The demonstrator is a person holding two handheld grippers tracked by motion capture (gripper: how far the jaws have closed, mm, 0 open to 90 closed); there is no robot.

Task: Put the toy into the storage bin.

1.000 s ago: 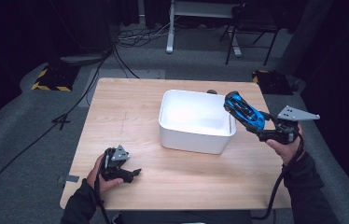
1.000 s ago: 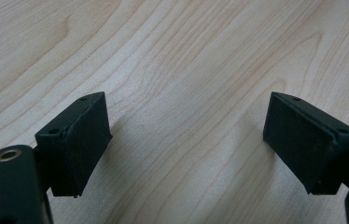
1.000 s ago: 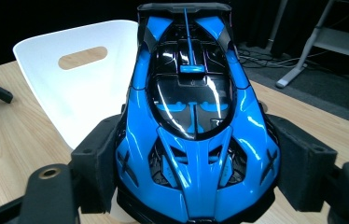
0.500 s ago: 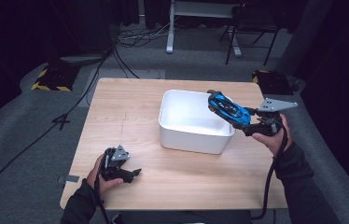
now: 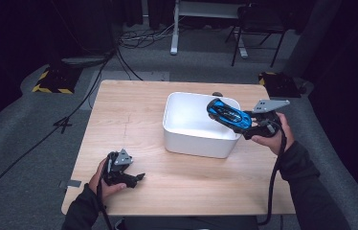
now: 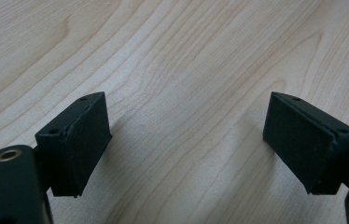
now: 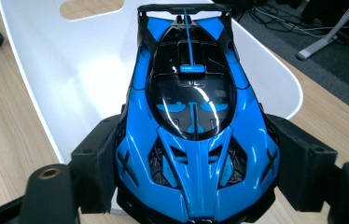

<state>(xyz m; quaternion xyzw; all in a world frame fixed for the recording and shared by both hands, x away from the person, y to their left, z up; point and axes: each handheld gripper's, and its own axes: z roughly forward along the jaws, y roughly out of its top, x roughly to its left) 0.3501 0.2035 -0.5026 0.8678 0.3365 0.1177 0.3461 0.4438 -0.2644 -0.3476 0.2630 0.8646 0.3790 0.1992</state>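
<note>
A blue and black toy car (image 5: 229, 114) hangs in the air over the right side of a white bin (image 5: 186, 139), with my right gripper (image 5: 250, 125) shut on its sides. In the right gripper view the toy car (image 7: 193, 116) sits between the two black pads (image 7: 99, 168), and the white bin (image 7: 70, 56) lies beneath it. My left gripper (image 5: 136, 178) rests low at the table's front left, open. In the left gripper view its pads (image 6: 77, 140) stand wide apart over bare wood with nothing between them.
The wooden table (image 5: 129, 115) has bare wood to the left of the bin and along its front. Beyond the table are grey floor, cables (image 5: 134, 40), a white stand leg (image 5: 173, 28) and a black chair (image 5: 258, 28).
My right gripper has carried the toy car leftward, from beside the bin's right edge to over the bin. The left gripper has stayed where it was.
</note>
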